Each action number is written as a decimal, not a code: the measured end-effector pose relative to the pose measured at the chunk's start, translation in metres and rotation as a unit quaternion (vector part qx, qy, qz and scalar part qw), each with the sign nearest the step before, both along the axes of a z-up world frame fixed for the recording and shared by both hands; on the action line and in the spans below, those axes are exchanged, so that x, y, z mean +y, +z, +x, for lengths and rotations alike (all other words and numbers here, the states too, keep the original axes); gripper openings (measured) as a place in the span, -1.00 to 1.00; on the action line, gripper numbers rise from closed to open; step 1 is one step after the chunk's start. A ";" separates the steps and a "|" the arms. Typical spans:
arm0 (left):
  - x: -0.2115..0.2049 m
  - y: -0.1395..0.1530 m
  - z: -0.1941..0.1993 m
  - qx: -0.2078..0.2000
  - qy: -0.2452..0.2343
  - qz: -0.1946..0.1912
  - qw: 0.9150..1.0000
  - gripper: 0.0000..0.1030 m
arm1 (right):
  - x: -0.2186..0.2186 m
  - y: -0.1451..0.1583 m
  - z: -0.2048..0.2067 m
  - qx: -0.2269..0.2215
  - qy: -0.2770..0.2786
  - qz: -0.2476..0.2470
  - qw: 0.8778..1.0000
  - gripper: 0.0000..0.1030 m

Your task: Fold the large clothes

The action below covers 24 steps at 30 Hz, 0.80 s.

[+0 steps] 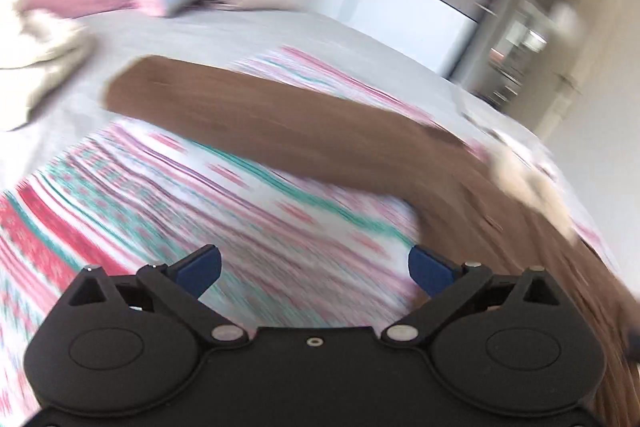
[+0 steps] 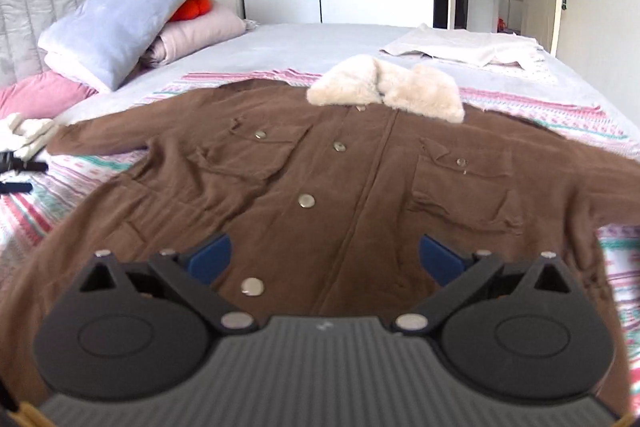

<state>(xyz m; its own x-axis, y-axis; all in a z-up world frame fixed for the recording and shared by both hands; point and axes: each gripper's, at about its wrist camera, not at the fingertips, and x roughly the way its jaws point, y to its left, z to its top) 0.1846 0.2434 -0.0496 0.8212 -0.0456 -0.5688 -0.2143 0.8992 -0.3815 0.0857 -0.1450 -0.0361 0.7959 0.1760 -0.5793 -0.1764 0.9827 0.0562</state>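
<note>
Garment: brown cloth jacket (image 2: 320,179) with a cream fleece collar (image 2: 384,91), spread front-up and buttoned on a pink, teal and white patterned blanket (image 2: 560,115) over a grey-sheeted bed (image 2: 312,43).
Sleeves: 2, both stretched outward; the left one (image 1: 248,115) lies ahead of the left gripper.
Left gripper (image 1: 314,273): blue fingers spread wide, holding nothing, above the blanket just beside the sleeve; its view is motion-blurred.
Right gripper (image 2: 325,257): blue fingers spread wide, empty, over the jacket's lower front, contact not discernible.
Step in hand, as judged: begin the fold by bringing a sleeve across the chest.
Method advised: pinch the cuff through both cloth layers, lift low, lay the sleeve flat over the pockets, keep the hem square, smooth creases first.
Metal buttons visible: 6, counting 2 on the pocket flaps (image 2: 261,135).
Chest pockets: 2.
Pillows and bedding stacked at the headboard: about 4, plus 1 orange item (image 2: 194,7).
Other textiles: 1 pale folded cloth (image 2: 460,47) at the far corner, 1 cream bundle (image 2: 28,131) at the left edge.
</note>
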 end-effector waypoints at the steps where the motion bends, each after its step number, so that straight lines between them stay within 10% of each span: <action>1: 0.011 -0.005 0.011 0.001 0.019 -0.007 1.000 0.96 | 0.000 -0.005 0.005 0.005 -0.001 -0.004 1.000 0.99; 11: 0.091 -0.039 0.085 -0.037 0.140 -0.073 0.987 0.83 | -0.015 -0.036 0.030 0.028 -0.001 -0.018 0.999 0.99; 14: 0.093 -0.039 0.103 -0.033 0.176 -0.036 0.983 0.34 | -0.022 -0.035 0.032 0.020 -0.001 -0.009 1.000 0.99; 17: 0.103 -0.035 0.119 -0.020 0.212 -0.020 0.977 -0.66 | -0.027 -0.035 0.037 0.011 0.001 -0.006 1.000 0.99; 24: 0.063 0.045 0.117 -0.148 0.184 -0.007 0.972 -0.84 | -0.048 -0.029 0.050 -0.002 -0.027 0.008 1.000 0.99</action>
